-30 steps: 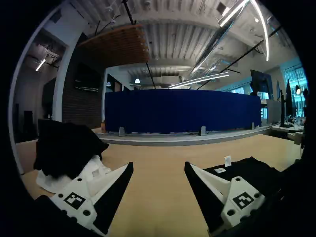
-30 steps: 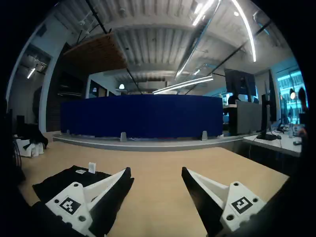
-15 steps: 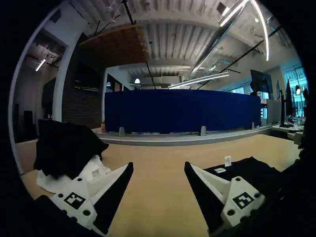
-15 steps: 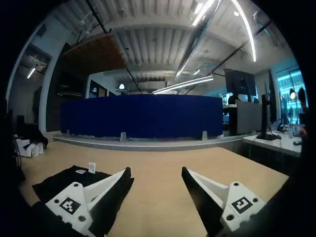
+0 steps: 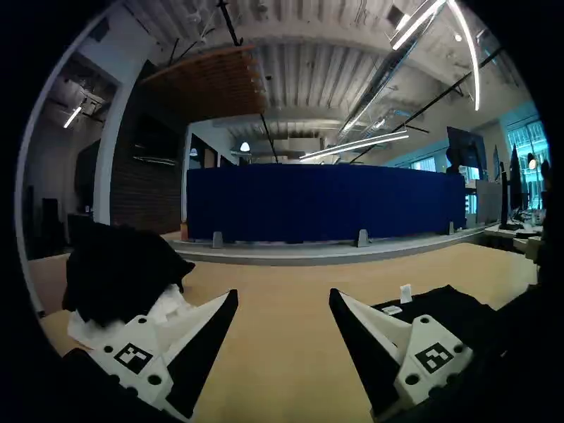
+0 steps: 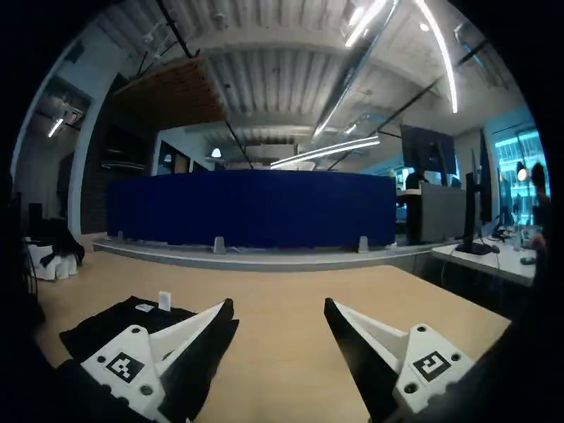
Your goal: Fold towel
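**Both claws apart, low over wood table**

Left gripper (image 5: 282,292) and right gripper (image 6: 276,302) have fingers spread and hold nothing. Black towel (image 6: 120,321) lies flat on the table (image 6: 282,282) between them. Dark cloth pile (image 5: 120,271) at left. Blue partition (image 5: 317,201) behind, strip lights (image 6: 438,49) overhead.

Towel (image 6: 113,323) black, tags (image 6: 163,299) white — table (image 6: 282,317) pale wood — partition (image 6: 247,211) deep blue, ceiling (image 6: 282,84) white.

White plastic left gripper (image 5: 282,295) and matching right gripper (image 6: 278,302): black finger pads (image 5: 204,338), square black-and-white markers (image 5: 133,357), small screw holes.
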`<state>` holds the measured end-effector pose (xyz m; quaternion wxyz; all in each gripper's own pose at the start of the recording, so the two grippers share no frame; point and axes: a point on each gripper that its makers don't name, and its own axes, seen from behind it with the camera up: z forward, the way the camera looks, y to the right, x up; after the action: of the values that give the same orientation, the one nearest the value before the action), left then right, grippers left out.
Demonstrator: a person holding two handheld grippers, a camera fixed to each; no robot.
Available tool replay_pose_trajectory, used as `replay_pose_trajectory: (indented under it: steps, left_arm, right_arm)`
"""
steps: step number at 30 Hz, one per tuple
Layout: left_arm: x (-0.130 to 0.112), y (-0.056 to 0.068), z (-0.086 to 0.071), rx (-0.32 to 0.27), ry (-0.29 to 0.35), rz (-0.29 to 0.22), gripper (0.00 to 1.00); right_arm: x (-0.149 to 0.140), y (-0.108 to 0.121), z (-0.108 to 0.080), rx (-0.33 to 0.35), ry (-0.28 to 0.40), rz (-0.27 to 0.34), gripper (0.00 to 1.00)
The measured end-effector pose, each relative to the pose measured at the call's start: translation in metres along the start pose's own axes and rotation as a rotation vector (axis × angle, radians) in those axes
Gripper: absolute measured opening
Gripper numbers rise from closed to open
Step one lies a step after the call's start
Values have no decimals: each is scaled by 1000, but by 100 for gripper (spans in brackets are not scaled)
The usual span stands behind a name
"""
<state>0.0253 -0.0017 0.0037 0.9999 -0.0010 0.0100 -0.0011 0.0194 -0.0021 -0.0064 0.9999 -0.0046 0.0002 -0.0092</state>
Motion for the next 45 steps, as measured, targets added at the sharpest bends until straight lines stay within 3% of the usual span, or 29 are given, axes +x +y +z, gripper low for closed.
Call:
replay_pose_trajectory:
  steps: [9, 18, 22, 27, 33, 42, 45]
  left_arm:
    - [67, 4, 3, -25, 2, 16, 96]
    - [129, 16, -9, -64, -35, 14, 96]
    - [153, 30, -16, -105, -41, 2, 96]
    - [157, 44, -18, -161, -97, 10, 96]
    - [151, 68, -24, -283, -175, 31, 96]
    - [108, 99, -47, -496, -364, 112, 96]
    - [90, 103, -54, -537, -427, 125, 96]
  right_arm:
    - [71, -11, -9, 7, 1, 12, 100]
    - [149, -18, -17, 4, 8, 25, 100]
    - [171, -11, -18, -12, 7, 9, 100]
    - [175, -12, -19, 8, -45, -21, 100]
    - [163, -34, -27, 118, -147, -73, 100]
    - [115, -71, -50, 334, -392, -169, 100]
    - [98, -75, -56, 368, -455, -195, 100]
